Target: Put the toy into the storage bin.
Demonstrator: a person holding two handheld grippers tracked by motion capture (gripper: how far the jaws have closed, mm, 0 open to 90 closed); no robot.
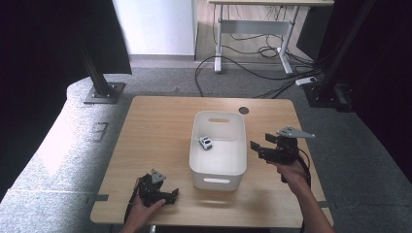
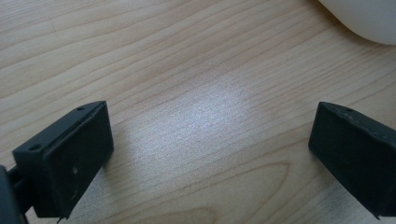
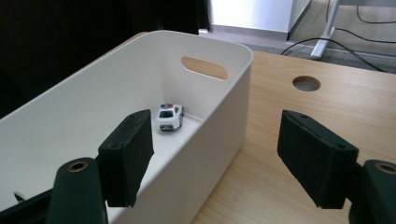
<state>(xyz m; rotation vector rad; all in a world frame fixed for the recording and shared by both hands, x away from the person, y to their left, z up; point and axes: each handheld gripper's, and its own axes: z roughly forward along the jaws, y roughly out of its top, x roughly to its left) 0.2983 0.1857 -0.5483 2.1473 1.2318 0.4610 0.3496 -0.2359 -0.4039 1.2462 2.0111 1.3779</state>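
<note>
I see the right hand-held gripper [image 1: 258, 148] held just off the right wall of the white bin [image 1: 218, 171], above the worktop [image 1: 155, 131]. Its jaws stand wide apart with nothing between them. In the right gripper view, one jaw sits over the bin's rim and the other over bare wood beside it, so the wall runs up between them without either pad touching it. The bin stands near the middle of the worktop, its long side running near to far, with a slot handle in each end wall. Inside it, on the floor toward the far end, sits a small toy police car [image 1: 206, 142], white with a dark roof and a red and blue light bar, well apart from both hand-held grippers.

My left hand-held gripper [image 1: 164, 195] rests low at the near left of the worktop, jaws spread wide over bare wood, gripping nothing. A corner of the bin shows at the top right of the left gripper view.

A round cable hole [image 1: 244, 110] lies in the worktop beyond the bin's far right corner.
</note>
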